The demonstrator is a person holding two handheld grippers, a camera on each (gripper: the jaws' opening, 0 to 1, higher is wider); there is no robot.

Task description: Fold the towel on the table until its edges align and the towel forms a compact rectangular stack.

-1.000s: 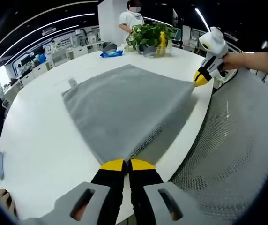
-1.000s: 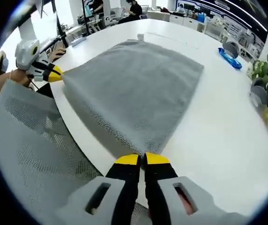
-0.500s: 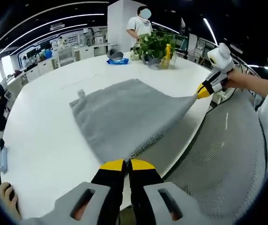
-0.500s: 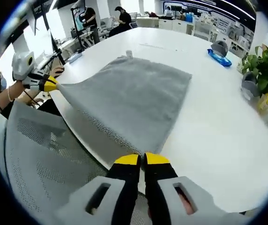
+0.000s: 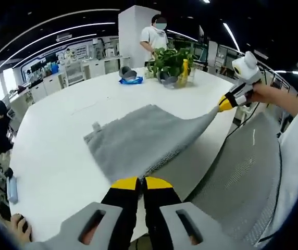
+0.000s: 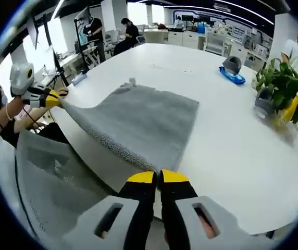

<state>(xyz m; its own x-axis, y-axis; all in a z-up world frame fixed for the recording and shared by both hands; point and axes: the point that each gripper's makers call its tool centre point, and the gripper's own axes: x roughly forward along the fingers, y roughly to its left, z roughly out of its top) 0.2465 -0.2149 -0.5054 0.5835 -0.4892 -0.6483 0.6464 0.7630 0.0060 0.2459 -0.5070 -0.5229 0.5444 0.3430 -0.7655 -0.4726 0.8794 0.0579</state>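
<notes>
**A:** So how far along is the fold? Looks barely started to me. The grey terry-cloth towel (image 5: 138,143) is still one open sheet, far half lying flat on the round white table (image 5: 50,140), near edge lifted off the table's near edge and stretched between the two grippers.

**B:** Yeah, that's my read too. No fold line yet and no stacked layers. I'd guess what's left is carrying that near edge over to the far edge, then folding again to get a compact rectangle.

**A:** Grips? The left gripper (image 5: 141,183) has its yellow-tipped jaws pinched tight on one near corner. The right gripper (image 6: 157,176) is the same, clamped on the other corner.

**B:** Each one shows in the other's view too, out at the towel's side.

**A:** Versus a second ago?

**B:** The held edge has risen and both hands have pulled back, so the towel sags in a slope toward the table. The potted green plant (image 6: 282,86) stays put near the far edge.
</notes>
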